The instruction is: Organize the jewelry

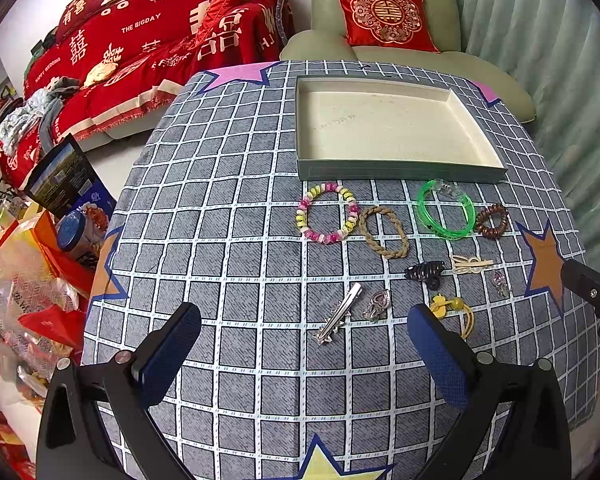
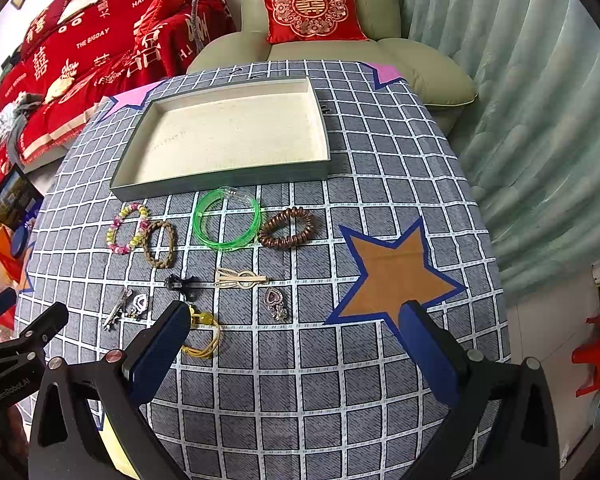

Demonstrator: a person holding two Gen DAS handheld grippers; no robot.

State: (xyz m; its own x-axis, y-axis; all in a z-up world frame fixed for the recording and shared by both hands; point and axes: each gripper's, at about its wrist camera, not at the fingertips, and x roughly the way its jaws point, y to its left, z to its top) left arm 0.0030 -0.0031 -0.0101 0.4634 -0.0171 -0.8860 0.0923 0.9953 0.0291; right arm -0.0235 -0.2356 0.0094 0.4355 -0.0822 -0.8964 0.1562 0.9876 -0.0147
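Note:
An empty cream-lined tray (image 1: 400,170) (image 2: 220,184) lies at the far side of the checked tablecloth. In front of it lie a beaded bracelet (image 1: 327,213) (image 2: 126,230), a braided band (image 1: 384,232) (image 2: 159,244), a green bangle (image 1: 446,208) (image 2: 226,220) and a brown coil tie (image 1: 491,220) (image 2: 286,227). Nearer lie a black claw clip (image 1: 424,272) (image 2: 182,283), a cream clip (image 1: 470,264) (image 2: 240,279), a silver clip (image 1: 338,316) (image 2: 116,308), two heart pendants (image 1: 378,304) (image 2: 276,304) and a yellow tie (image 1: 454,312) (image 2: 204,334). My left gripper (image 1: 304,320) and right gripper (image 2: 296,320) hover open above the cloth, holding nothing.
A green armchair (image 1: 380,40) with a red cushion (image 2: 310,8) stands behind the table. A red-covered sofa (image 1: 140,40) and cluttered bags and boxes (image 1: 40,240) are to the left, a curtain (image 2: 520,100) to the right. Star patches (image 2: 396,276) mark the cloth.

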